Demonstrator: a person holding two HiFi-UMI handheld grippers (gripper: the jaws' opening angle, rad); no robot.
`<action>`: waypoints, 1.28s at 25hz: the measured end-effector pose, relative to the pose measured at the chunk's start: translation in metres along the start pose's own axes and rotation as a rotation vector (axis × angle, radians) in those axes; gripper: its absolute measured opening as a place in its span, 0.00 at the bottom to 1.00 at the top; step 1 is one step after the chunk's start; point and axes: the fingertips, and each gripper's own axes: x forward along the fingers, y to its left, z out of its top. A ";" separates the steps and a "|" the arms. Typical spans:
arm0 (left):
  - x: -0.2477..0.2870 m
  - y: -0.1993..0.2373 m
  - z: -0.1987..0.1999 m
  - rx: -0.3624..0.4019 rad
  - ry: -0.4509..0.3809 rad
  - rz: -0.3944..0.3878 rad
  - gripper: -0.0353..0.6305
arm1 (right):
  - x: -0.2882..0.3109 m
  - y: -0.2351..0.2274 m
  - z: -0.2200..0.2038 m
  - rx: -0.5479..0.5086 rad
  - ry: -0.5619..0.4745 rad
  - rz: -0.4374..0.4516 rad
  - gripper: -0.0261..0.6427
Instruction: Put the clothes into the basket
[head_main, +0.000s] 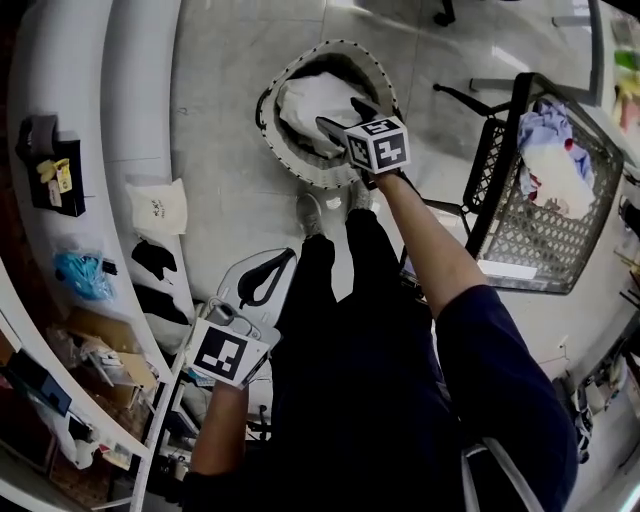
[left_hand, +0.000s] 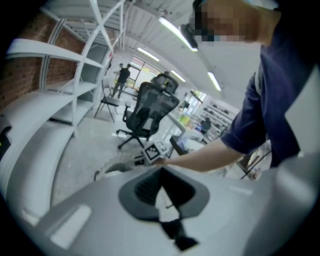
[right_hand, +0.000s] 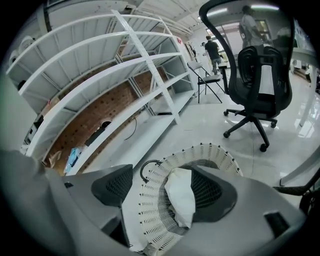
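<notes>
A long white shelving unit (head_main: 140, 120) is running along the brick wall (right_hand: 100, 112). A white bag (head_main: 157, 207) is lying on one of its shelves, with some black items (head_main: 153, 260) sitting just beside it, and a blue bundle (head_main: 80, 273) is resting on another shelf. A black office chair (right_hand: 260, 85) is standing on the pale tiled floor (head_main: 230, 200). A folding chair (right_hand: 206, 75) is standing near the end of the shelving, and a person (right_hand: 212, 47) is standing far off beyond it. Strip lights (left_hand: 175, 32) are glowing overhead.
</notes>
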 end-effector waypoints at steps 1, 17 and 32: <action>-0.001 -0.002 0.004 0.010 -0.005 -0.003 0.06 | -0.006 0.003 0.003 0.000 -0.006 0.005 0.54; -0.017 -0.033 0.055 0.171 -0.062 -0.030 0.06 | -0.172 0.096 0.092 -0.081 -0.296 0.190 0.08; -0.049 -0.053 0.105 0.261 -0.174 -0.029 0.06 | -0.342 0.207 0.199 -0.222 -0.622 0.271 0.05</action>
